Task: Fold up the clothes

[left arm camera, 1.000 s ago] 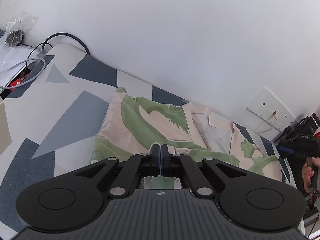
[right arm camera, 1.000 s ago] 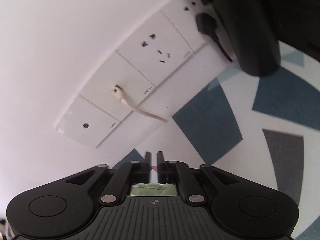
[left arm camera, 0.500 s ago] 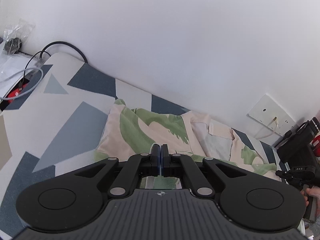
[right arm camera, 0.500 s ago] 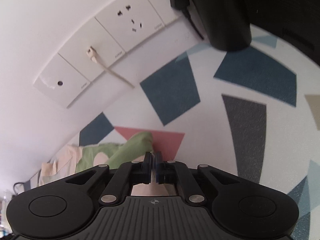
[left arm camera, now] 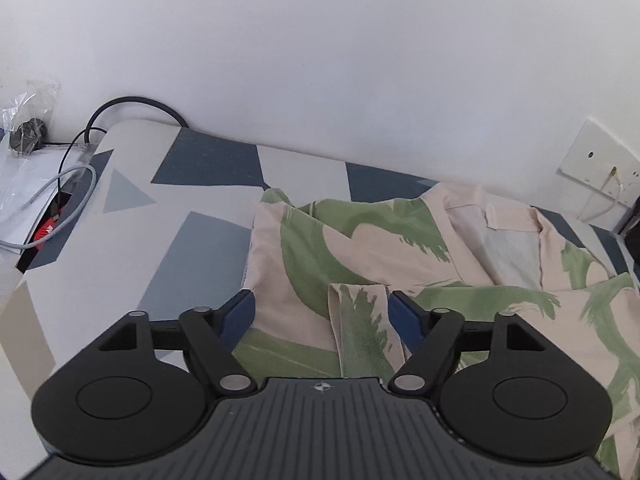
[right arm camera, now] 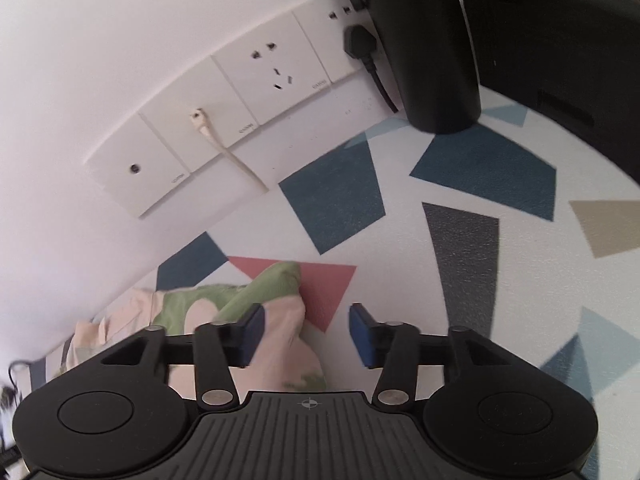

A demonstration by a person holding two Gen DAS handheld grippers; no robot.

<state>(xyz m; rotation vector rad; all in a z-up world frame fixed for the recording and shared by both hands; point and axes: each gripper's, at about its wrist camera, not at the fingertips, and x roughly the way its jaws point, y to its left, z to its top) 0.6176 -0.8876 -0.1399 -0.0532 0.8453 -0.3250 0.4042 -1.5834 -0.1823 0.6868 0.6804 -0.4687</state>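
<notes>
A peach shirt with green brush marks lies spread on the patterned table cover, collar toward the wall. My left gripper hovers over its near part with jaws opening; a folded strip of the cloth lies between the blue pads, untouched. In the right wrist view the shirt's right end lies bunched by a red triangle. My right gripper is above that end, jaws opening, and the cloth lies loose beside the left pad.
White wall sockets with a cream cable run along the wall. A black plug and a large black object stand at the far right. Cables and plastic bags lie off the table's left end.
Both grippers were shut and now stand open, with the shirt cloth lying loose between the pads. The right gripper has swung down from the wall sockets toward the shirt's right end.
</notes>
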